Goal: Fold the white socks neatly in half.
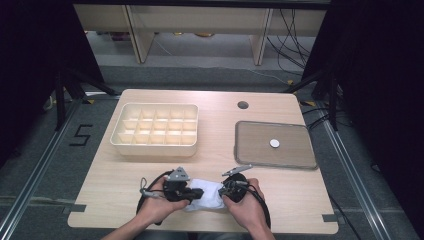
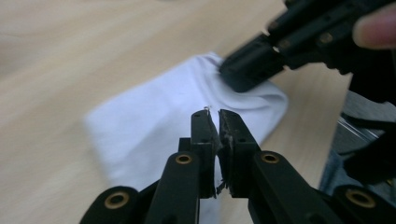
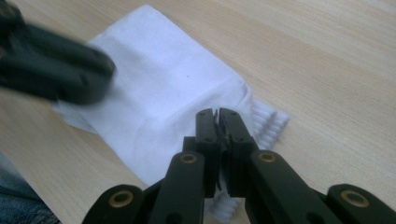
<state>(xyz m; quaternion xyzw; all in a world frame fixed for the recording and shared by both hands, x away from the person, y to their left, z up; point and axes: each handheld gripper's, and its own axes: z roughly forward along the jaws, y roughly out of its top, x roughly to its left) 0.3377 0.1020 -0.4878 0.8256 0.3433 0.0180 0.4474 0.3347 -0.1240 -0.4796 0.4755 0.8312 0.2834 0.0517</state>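
Now | white cloth (image 1: pixel 207 196) between both | left hand-held gripper (image 2: pixel 214 116), right hand-held gripper (image 3: pixel 215 114) pinching its ends

The left gripper (image 2: pixel 214 114) pinches a fold of the white fabric cloth (image 2: pixel 154 116) on the light wooden table (image 2: pixel 70 51); the right gripper (image 2: pixel 254 67) presses the cloth's far edge.

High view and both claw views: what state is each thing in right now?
White cloth: folded, flat on the table, one ribbed edge showing.
Left claw: jaws shut, tips pinching the cloth's near edge.
Right claw: jaws shut on the cloth at its ribbed end.
Divided box: upright, compartments empty.
Grey tray: flat, holding one small white disc.
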